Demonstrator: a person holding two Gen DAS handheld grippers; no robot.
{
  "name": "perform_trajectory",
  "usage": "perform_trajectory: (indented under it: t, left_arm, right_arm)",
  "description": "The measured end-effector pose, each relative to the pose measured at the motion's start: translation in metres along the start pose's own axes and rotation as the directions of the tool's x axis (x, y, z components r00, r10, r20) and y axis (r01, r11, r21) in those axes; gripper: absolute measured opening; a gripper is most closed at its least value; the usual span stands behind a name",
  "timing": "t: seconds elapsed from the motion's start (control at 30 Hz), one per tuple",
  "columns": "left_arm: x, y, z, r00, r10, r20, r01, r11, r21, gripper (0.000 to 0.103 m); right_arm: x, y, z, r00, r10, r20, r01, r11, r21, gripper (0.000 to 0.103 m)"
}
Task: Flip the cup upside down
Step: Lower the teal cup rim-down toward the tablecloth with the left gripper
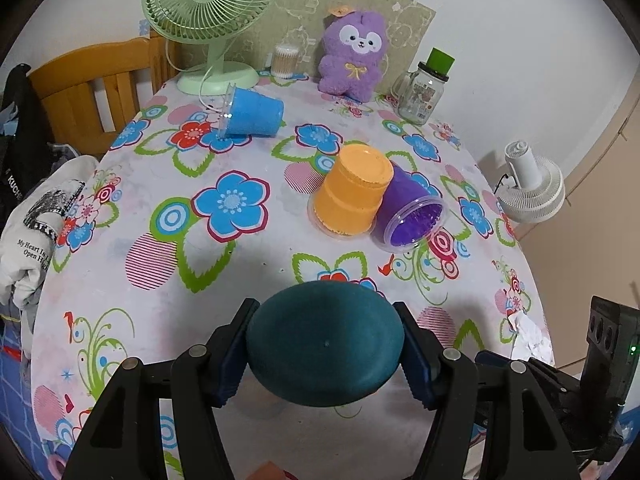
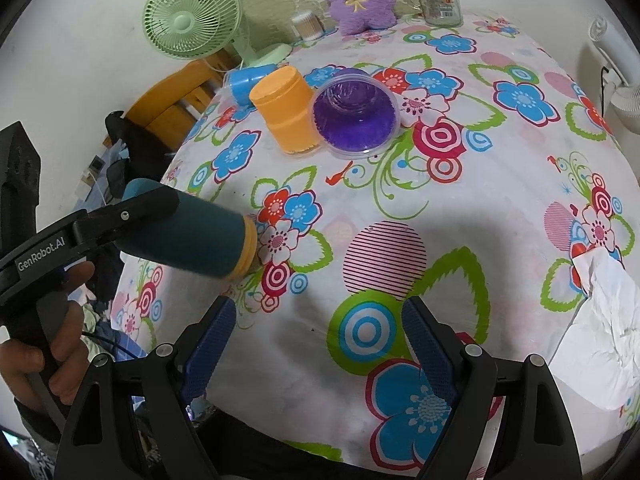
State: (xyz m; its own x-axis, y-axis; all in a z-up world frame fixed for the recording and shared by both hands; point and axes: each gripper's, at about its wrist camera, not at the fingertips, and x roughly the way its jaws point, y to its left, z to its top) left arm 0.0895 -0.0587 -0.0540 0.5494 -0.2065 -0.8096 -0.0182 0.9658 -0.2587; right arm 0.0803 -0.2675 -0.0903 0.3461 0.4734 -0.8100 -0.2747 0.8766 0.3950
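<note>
Half the teal cup (image 1: 325, 354) hides between jaws.

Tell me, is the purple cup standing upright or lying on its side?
Lying on its side. The purple cup rests on the table with its open mouth facing sideways, leaning against the upside-down orange cup.

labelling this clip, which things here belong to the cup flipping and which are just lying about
Job:
- teal cup, held in the left claw
- orange cup, upside down
- purple cup, on its side
- blue cup, on its side
- right claw, open, holding nothing

Lying about:
- green fan
- plush
- jar
- swabs
- white fan
- tissue
</note>
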Motion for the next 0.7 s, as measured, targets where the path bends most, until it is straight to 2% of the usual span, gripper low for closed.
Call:
perform_trajectory:
  t: [0.7]
  left_arm:
    - [-0.056, 0.003, -0.003, 0.989, 0.032, 0.145, -0.033, 0.999, 0.004, 0.068]
  right_arm:
    - [0.001, 0.016, -0.001, 1.000, 0.018, -0.003, -0.018, 0.999, -0.040, 0.087]
